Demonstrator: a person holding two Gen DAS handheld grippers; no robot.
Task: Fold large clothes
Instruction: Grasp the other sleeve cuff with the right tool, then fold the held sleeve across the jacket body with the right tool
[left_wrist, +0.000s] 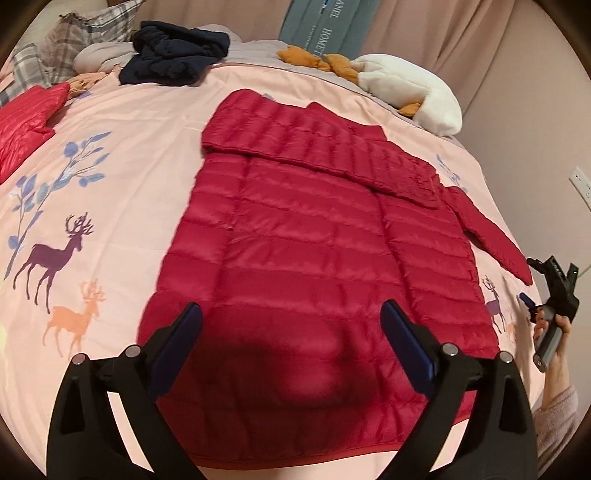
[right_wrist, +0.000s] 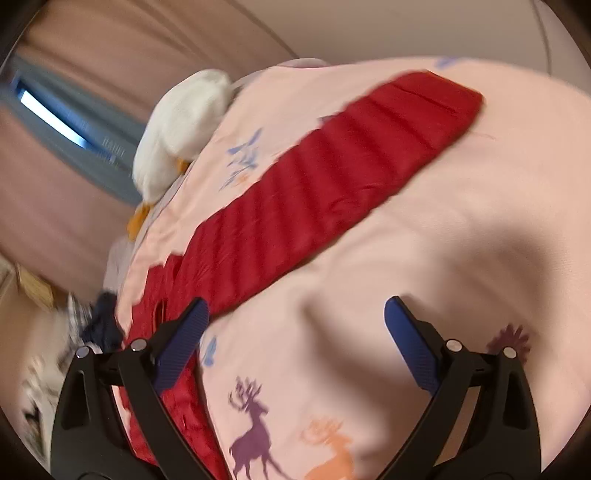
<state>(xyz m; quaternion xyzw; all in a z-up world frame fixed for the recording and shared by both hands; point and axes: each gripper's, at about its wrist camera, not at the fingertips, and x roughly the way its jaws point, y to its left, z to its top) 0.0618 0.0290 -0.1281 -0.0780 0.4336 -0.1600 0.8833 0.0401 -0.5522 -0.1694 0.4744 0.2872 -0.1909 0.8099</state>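
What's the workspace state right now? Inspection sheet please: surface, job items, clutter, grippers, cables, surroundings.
Surface: pink bedspread with deer print.
Job's things: red puffer jacket lying flat, one sleeve folded across the top, other sleeve stretched out to the side.
Clutter: navy garment, second red garment, white plush, plaid pillows.
Grippers: left gripper open over the hem, empty; right gripper open, empty, near the spread sleeve.
Cables: nothing seen.
Surroundings: curtains, wall socket.

Right wrist view motion-blurred, second red garment (left_wrist: 26, 122) cut off at frame edge
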